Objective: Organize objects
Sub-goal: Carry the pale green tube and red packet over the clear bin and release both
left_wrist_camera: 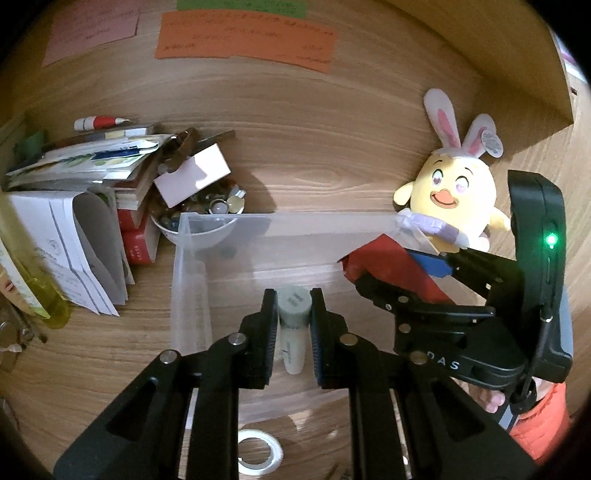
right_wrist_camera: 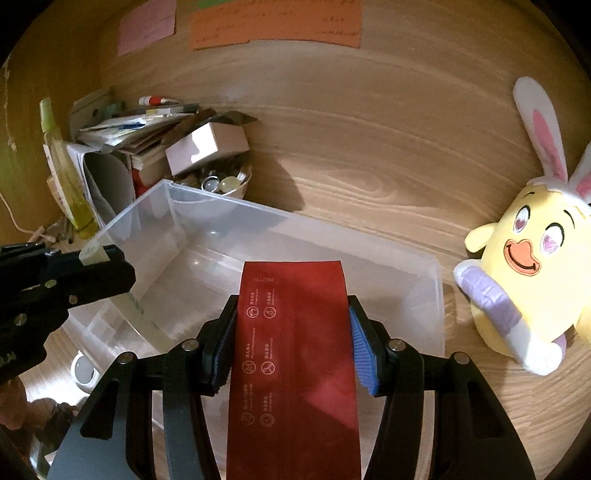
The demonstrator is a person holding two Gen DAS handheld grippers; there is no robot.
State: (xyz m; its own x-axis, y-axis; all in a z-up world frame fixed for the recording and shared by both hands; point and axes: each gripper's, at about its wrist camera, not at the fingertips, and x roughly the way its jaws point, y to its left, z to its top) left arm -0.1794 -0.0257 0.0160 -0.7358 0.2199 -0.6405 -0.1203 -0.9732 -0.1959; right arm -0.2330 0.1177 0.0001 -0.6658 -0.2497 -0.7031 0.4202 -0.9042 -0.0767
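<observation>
The left gripper (left_wrist_camera: 293, 314) has its ribbed black pads closed on a small pale-green cylindrical tube (left_wrist_camera: 293, 325), smooth and matte, with a flat round cap at the far end. The tube lies lengthwise between the pads, its cap over the near part of the clear plastic bin (left_wrist_camera: 192, 266). In the right wrist view the same gripper (right_wrist_camera: 96, 254) comes in from the left edge, with the tube's cap (right_wrist_camera: 90, 254) poking out above the bin's left rim.

The right gripper (right_wrist_camera: 291, 332) clamps a flat red pouch (right_wrist_camera: 291, 354) by its two long edges, one pad black, the other faced in ribbed blue rubber. The pouch is a smooth, slightly glossy rectangle printed with small white round icons and lines of text; its far end reaches out over the inside of the bin. From the left wrist view the right gripper (left_wrist_camera: 402, 273) holds the pouch (left_wrist_camera: 388, 266) tilted above the bin's right corner.

The bin is a translucent, thin-walled rectangular tub with rounded corners, standing on a wood-grain desk (left_wrist_camera: 314, 147). Just beyond its far left corner sits a white bowl (left_wrist_camera: 207, 230) heaped with small shiny odds and ends, a small pinkish box (left_wrist_camera: 192, 173) resting on top. Left of that is a stack of books and loose folded papers (left_wrist_camera: 85, 240). A plush yellow chick (right_wrist_camera: 532, 273) with tall white-and-pink rabbit ears leans to the right of the bin. A roll of white tape (left_wrist_camera: 258, 450) lies on the desk near the left gripper's base. Orange (left_wrist_camera: 243, 37) and pink (left_wrist_camera: 92, 29) paper notes are stuck on the wooden back panel.
</observation>
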